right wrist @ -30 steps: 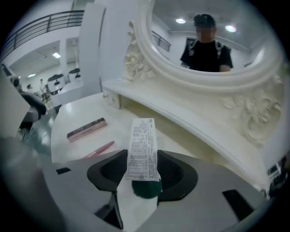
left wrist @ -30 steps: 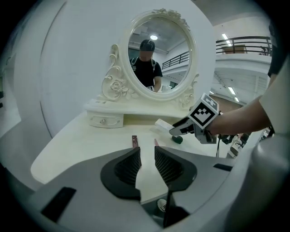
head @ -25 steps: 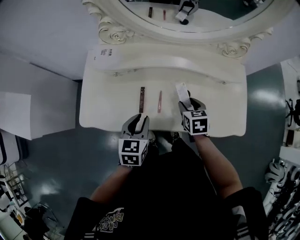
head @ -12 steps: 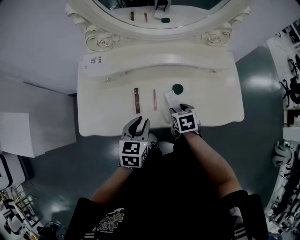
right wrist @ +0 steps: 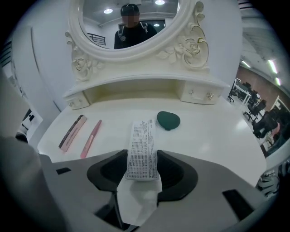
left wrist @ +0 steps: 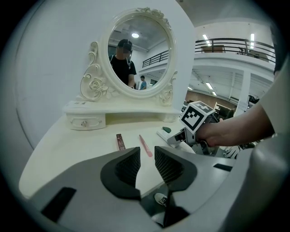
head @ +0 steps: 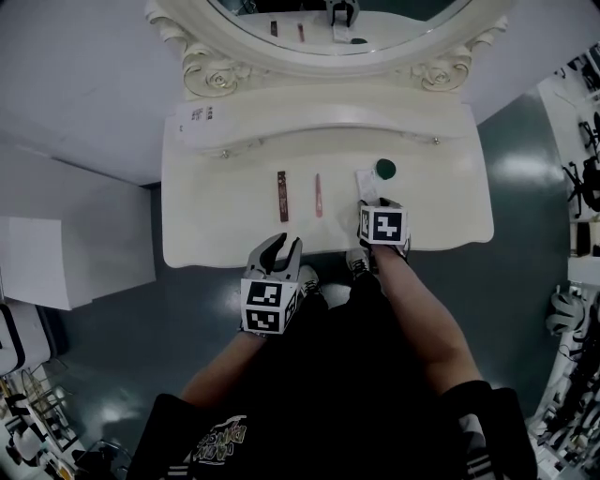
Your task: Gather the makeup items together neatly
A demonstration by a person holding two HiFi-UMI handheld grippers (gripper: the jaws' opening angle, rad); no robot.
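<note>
On the cream vanity table (head: 216,220) lie a brown stick-shaped box (head: 282,195), a pink pen-like stick (head: 318,194) and a dark green rounded item (head: 384,169). My right gripper (head: 373,202) is shut on the near end of a long white printed box (right wrist: 142,145), which points towards the green item (right wrist: 168,120). The brown box (right wrist: 72,132) and the pink stick (right wrist: 91,138) lie to its left. My left gripper (head: 279,246) hovers at the table's front edge, open, with nothing between its pads (left wrist: 128,166).
An oval mirror (head: 337,19) in a carved frame stands on a raised shelf with small drawers (right wrist: 199,94) at the back. A paper label (head: 202,114) lies on the shelf's left end. A white cabinet (head: 66,234) stands left of the table.
The right gripper has shifted right with the white box. The green item, hidden a second ago, now shows beyond the box's far end. The left gripper has stayed put.
</note>
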